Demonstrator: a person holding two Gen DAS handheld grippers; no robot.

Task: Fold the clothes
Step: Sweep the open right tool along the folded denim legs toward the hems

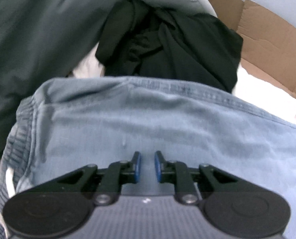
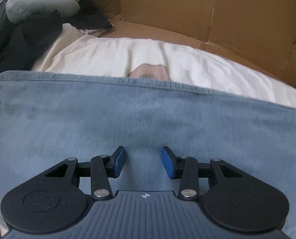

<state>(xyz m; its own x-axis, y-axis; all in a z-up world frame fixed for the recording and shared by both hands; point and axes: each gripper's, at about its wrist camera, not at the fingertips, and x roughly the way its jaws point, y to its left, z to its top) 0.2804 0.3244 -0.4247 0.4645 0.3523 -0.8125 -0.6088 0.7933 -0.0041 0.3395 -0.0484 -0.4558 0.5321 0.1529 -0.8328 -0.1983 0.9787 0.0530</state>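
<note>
Left wrist view: left gripper (image 1: 147, 164) narrowly parted over the blue garment (image 1: 148, 119), nothing visibly pinched; contact with cloth unclear. Black clothing (image 1: 177, 45) bunched beyond, blurred.

Right wrist view: right gripper (image 2: 143, 162) spread wide, empty, above the same blue garment (image 2: 128, 115) lying on white sheet (image 2: 187, 59); cardboard (image 2: 207, 10) behind.

Both mounted behind the fingers, looking forward and down, very close over the blue denim garment (image 1: 167, 123). Left wrist view faces a dark cloth pile (image 1: 167, 45); right wrist view faces white bedding (image 2: 187, 59) and a cardboard wall (image 2: 207, 10). Shared: denim, cardboard, dark pile.
</note>
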